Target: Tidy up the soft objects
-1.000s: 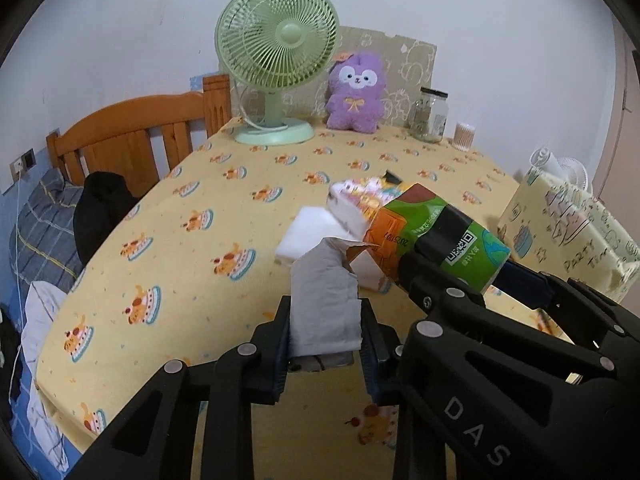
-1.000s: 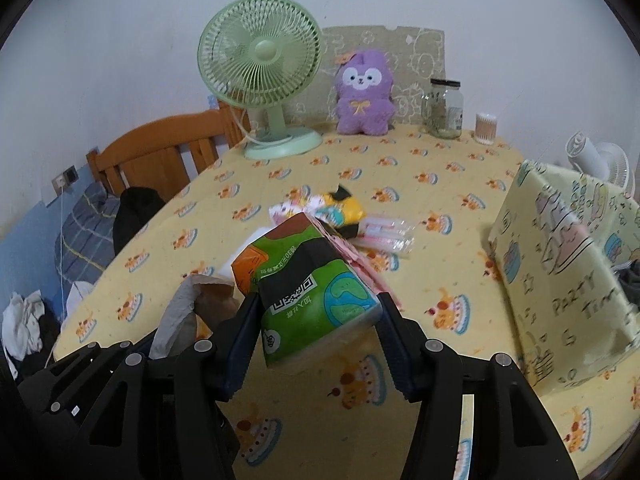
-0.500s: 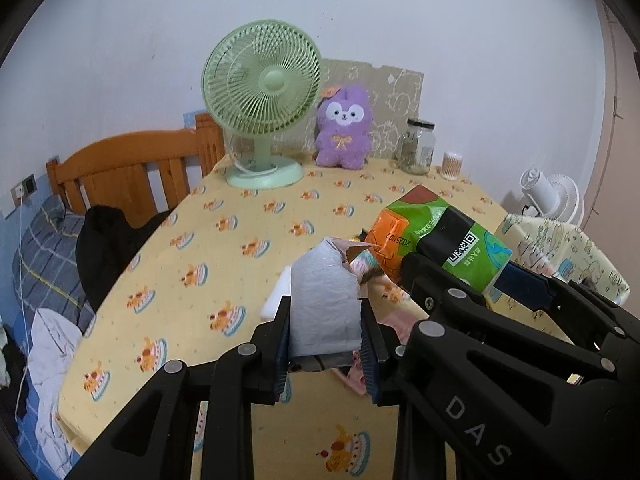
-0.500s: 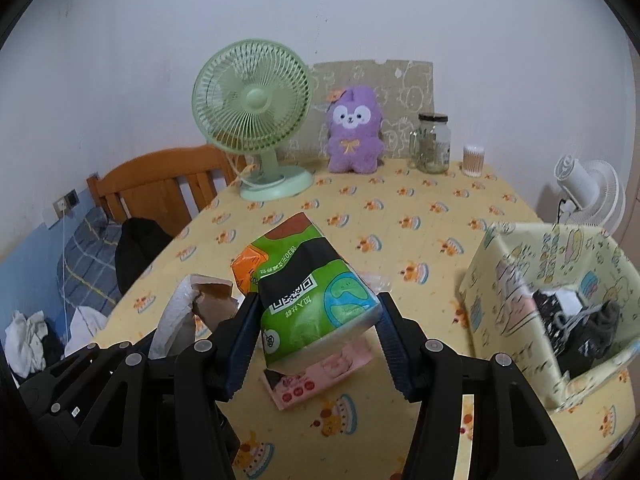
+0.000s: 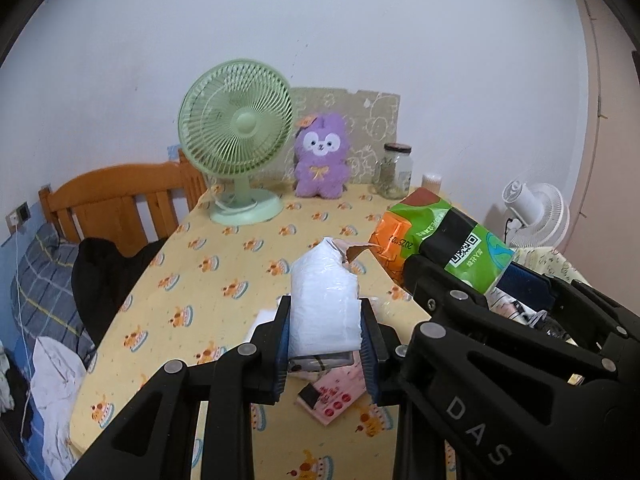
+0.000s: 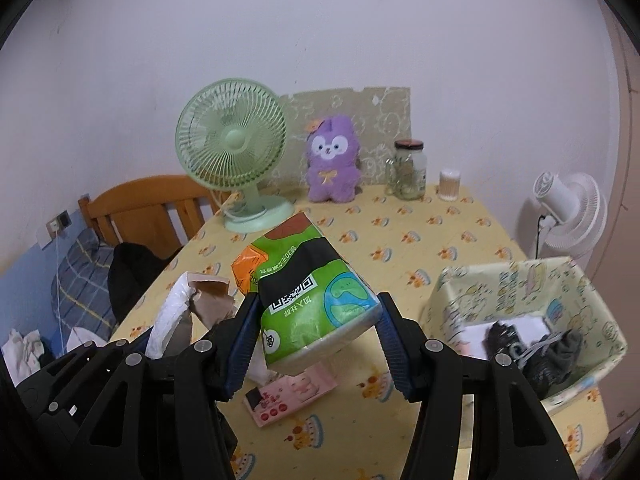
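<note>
A desk [image 6: 472, 240] under a yellow cake-print cloth fills my view, with a green fan [image 6: 232, 148] and a purple plush [image 6: 332, 160] at the back wall and a patterned storage box [image 6: 576, 280] at the near right corner. My right tongs [image 6: 320, 332] are clamped across a green tissue pack [image 6: 308, 300], held above the desk, while my left tongs [image 5: 325, 332] pinch a white, crinkly soft pack [image 5: 324, 300] just beside it. Both look light and squashy, so I'd grip across the middle, firmly, since the film wrap seems slippery; a pink wipes packet [image 6: 292, 392] lies flat below.
</note>
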Motion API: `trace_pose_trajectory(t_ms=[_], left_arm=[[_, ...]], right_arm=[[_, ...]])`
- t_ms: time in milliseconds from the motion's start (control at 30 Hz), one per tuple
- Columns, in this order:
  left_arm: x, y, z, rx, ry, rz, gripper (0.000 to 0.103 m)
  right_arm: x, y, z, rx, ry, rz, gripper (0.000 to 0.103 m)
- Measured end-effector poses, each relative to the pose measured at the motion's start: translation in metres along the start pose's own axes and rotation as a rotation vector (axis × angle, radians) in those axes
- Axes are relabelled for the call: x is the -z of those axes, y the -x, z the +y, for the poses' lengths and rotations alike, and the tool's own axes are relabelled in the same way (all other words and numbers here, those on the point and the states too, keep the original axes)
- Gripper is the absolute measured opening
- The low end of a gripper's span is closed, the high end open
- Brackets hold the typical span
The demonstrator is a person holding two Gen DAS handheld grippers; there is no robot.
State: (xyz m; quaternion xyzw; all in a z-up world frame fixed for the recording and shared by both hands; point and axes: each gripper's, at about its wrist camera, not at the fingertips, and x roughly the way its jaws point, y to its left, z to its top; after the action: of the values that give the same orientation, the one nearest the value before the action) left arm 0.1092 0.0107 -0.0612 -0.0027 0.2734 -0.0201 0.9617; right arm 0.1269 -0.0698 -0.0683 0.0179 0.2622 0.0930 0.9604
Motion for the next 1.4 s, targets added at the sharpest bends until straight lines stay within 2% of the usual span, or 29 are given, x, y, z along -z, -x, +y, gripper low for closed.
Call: trace_pose_trajectory(t_ms=[400, 1133, 1400], left_arm=[[-0.014, 0.013, -0.025, 0.008, -0.034, -0.041, 0.03], [-0.026, 0.003, -0.095, 0.054, -0.09, -0.073, 0.03], [-0.029, -0.005, -0.119, 0.096, -0.104, -0.075, 0.03]], right_arm=[[-0.013, 0.021, -0.023, 0.019, -0.019, -0.037, 0.06], [-0.02, 0.033, -0.094, 0.072, -0.039, -0.075, 0.06], [-0.021, 0.039, -0.12, 0.113, -0.046, -0.088, 0.06]])
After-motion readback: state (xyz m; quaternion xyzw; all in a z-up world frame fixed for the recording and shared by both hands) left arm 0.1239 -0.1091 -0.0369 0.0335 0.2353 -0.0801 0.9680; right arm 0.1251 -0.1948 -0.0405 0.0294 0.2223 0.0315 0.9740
